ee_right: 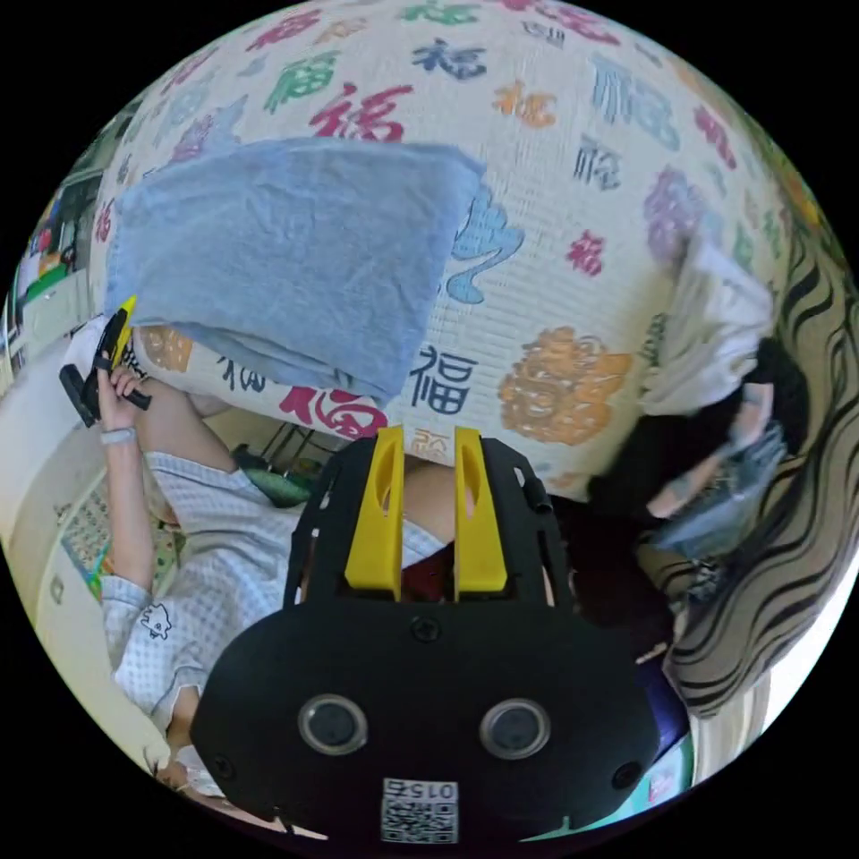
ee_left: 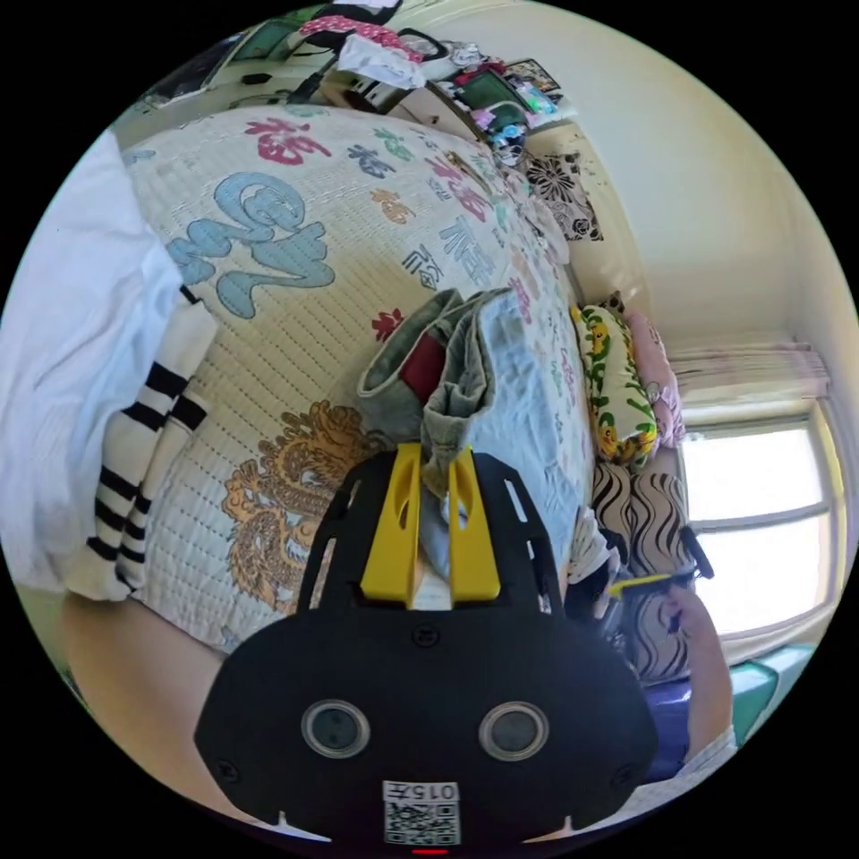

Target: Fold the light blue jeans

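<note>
Both left gripper (ee_left: 436,465) jaws pinch light blue jeans (ee_left: 501,376) edge.

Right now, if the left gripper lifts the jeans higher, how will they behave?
Likely floppy: the jeans bunch and droop where the left gripper pinches them. Probably fairly heavy for cloth, being folded in layers. They may unfold, as the right gripper holds nothing.

A: Support? 
B: Bed (ee_left: 295,295), quilted cream cover printed with coloured characters and a gold dragon.
A: Lying on it?
B: Folded light blue jeans (ee_right: 286,259); white garment with black stripes (ee_left: 134,447) at one edge.
</note>
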`<state>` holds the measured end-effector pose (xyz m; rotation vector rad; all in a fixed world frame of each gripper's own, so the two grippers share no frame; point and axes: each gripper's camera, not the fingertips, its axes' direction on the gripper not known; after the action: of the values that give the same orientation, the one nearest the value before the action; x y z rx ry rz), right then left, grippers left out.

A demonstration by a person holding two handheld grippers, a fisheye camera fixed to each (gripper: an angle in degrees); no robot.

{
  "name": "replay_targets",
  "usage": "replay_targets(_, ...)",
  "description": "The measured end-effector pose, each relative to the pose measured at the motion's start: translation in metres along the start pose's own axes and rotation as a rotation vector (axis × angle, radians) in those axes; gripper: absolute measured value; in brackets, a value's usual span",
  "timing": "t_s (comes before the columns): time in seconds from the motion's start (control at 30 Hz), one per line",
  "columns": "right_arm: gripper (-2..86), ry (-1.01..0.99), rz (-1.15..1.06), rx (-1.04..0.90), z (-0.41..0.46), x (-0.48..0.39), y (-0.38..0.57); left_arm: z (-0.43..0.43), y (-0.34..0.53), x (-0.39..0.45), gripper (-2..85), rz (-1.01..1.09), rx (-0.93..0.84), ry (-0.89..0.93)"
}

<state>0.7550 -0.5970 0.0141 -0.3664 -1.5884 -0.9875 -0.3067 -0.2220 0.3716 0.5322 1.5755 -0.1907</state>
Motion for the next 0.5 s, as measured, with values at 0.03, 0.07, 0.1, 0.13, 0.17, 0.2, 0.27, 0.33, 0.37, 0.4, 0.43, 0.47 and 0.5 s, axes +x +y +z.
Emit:
replay_targets(0.03, 8.6, 0.042, -0.009, 0.05, -0.023, -0.002, 0.015, -0.004, 0.007, 0.006, 2.5, 0.045, 0.003, -0.017)
replay_targets(0.07, 8.5, 0.076, -0.015, 0.099, -0.043, -0.003, 0.029, -0.008, 0.015, 0.012, 2.3, 0.081, 0.0, -0.033)
replay_targets(0.1, 8.5, 0.088, -0.019, 0.121, -0.051, -0.003, 0.036, -0.01, 0.019, 0.014, 2.3, 0.092, 0.0, -0.035)
replay_targets(0.13, 8.5, 0.107, -0.025, 0.153, -0.064, -0.003, 0.049, -0.014, 0.029, 0.014, 2.4, 0.095, 0.003, -0.028)
replay_targets(0.17, 8.5, 0.125, -0.027, 0.174, -0.072, -0.002, 0.062, -0.017, 0.039, 0.012, 2.6, 0.076, 0.012, -0.018)
replay_targets(0.2, 8.5, 0.137, -0.028, 0.184, -0.075, -0.001, 0.068, -0.018, 0.044, 0.011, 2.8, 0.069, 0.017, -0.018)
replay_targets(0.27, 8.4, 0.163, -0.024, 0.219, -0.081, 0.005, 0.088, -0.008, 0.06, 0.005, 4.3, 0.07, 0.008, -0.062)
replay_targets(0.33, 8.5, 0.113, -0.026, 0.285, -0.082, 0.012, 0.1, 0.01, 0.065, -0.001, 5.4, 0.04, -0.067, -0.081)
replay_targets(0.37, 8.5, 0.052, -0.048, 0.349, -0.077, 0.017, 0.108, 0.015, 0.07, -0.001, 5.8, 0.016, -0.076, -0.081)
replay_targets(0.4, 8.6, 0.016, -0.061, 0.38, -0.073, 0.02, 0.111, 0.015, 0.073, 0.002, 5.9, 0.027, -0.06, -0.076)
replay_targets(0.43, 8.9, -0.057, -0.074, 0.437, -0.06, 0.027, 0.118, 0.013, 0.08, 0.013, 6.1, 0.07, -0.024, -0.086)
replay_targets(0.47, 9.4, -0.141, -0.077, 0.486, -0.041, 0.036, 0.124, 0.012, 0.086, 0.03, 6.4, 0.134, -0.003, -0.121)
replay_targets(0.5, 9.6, -0.184, -0.072, 0.509, -0.03, 0.041, 0.128, 0.013, 0.089, 0.04, 6.7, 0.18, 0.006, -0.142)
